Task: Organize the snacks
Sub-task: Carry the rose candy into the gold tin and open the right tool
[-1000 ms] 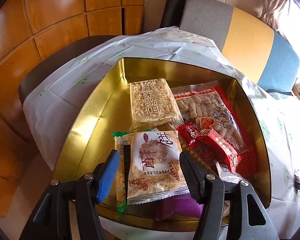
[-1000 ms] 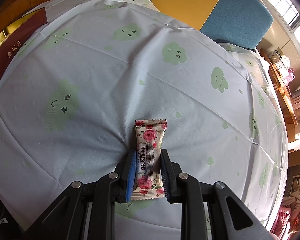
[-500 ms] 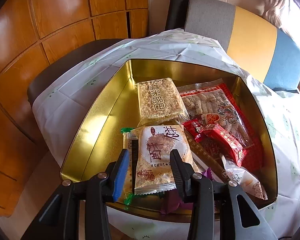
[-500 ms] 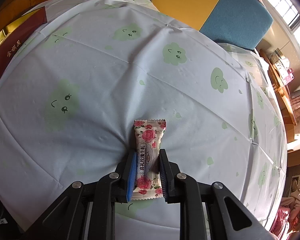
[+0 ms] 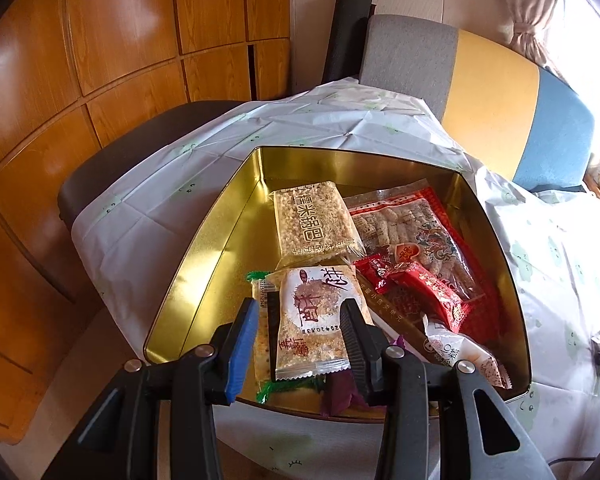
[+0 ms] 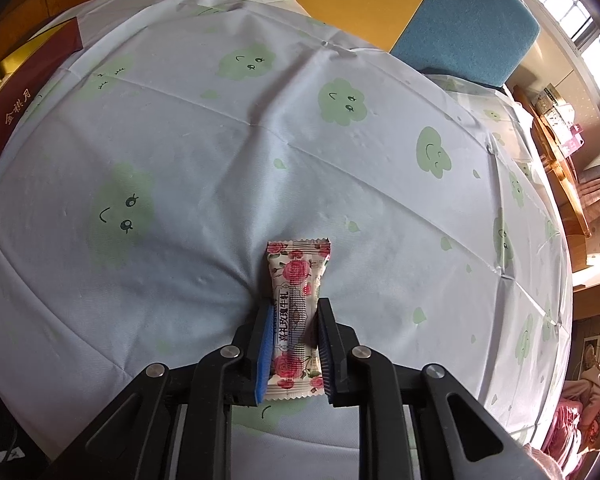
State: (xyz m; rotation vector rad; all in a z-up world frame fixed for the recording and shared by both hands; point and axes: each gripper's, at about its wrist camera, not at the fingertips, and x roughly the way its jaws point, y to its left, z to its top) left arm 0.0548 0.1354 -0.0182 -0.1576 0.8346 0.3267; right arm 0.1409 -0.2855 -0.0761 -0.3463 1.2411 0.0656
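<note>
In the left wrist view a gold tin holds several snack packets: a rice-cracker pack, a red-edged bag of puffed sticks, red candy wrappers and a beige meat-floss cake packet. My left gripper is open and empty above the tin's near edge, with the beige packet lying below between its fingers. In the right wrist view my right gripper is shut on a rose-print candy bar that rests on the tablecloth.
The round table has a white cloth with green cloud faces. A dark red box lid lies at the left edge of the right wrist view. Chairs stand behind the table. Wooden wall panels are at left.
My left gripper has pulled back and up from the tin and its fingers have narrowed. My right gripper has closed tighter on the rose-print candy bar.
</note>
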